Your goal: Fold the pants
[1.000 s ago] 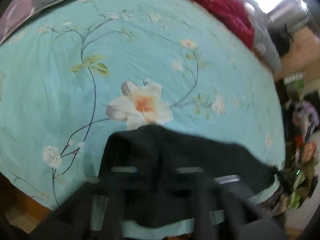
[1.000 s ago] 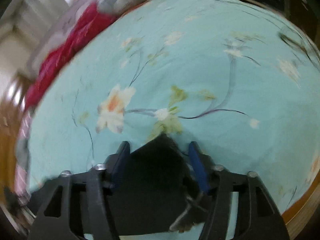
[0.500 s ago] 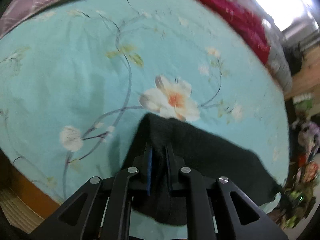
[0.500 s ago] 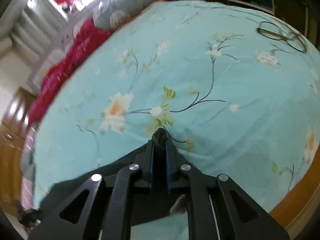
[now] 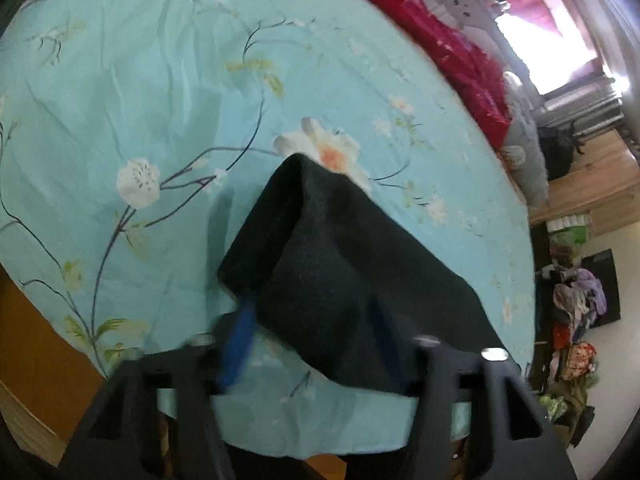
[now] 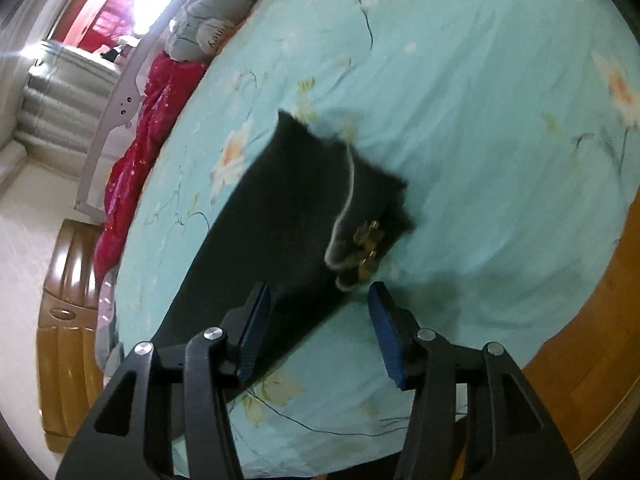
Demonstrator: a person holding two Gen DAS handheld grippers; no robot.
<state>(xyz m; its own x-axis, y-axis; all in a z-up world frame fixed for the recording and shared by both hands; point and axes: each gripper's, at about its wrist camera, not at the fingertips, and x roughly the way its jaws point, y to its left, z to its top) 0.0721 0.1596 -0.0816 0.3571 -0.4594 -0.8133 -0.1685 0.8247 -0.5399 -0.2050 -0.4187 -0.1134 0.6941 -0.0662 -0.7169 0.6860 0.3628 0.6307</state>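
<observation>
Hovering both of my claws over one pair of dark, soft-cloth pants (image 5: pixel 348 280), I am looking down at them lying folded near the edge of the bed, on the turquoise flower-printed bedsheet (image 5: pixel 160 100). My left claw (image 5: pixel 312 332) is standing wide, its two blue pads either side of the cloth's near corner and gripping nothing, though blur makes it hard to say whether they are brushing the fabric. My right claw (image 6: pixel 320 328) is also gaping wide and empty, just short of the pants' other end, where a pale drawstring with small gold-coloured tips (image 6: pixel 366 240) is lying on top. I judge the garment is sitting doubled over as it is because a fold has been laid, with one raised hump at the far corner in the left view that is not lying flat. Counting: one pair of pants, two claws, four blue pads, one drawstring. A crumpled red blanket (image 5: pixel 460 52) and a grey pillow (image 6: pixel 224 12) are resting along the bed's far side.
</observation>
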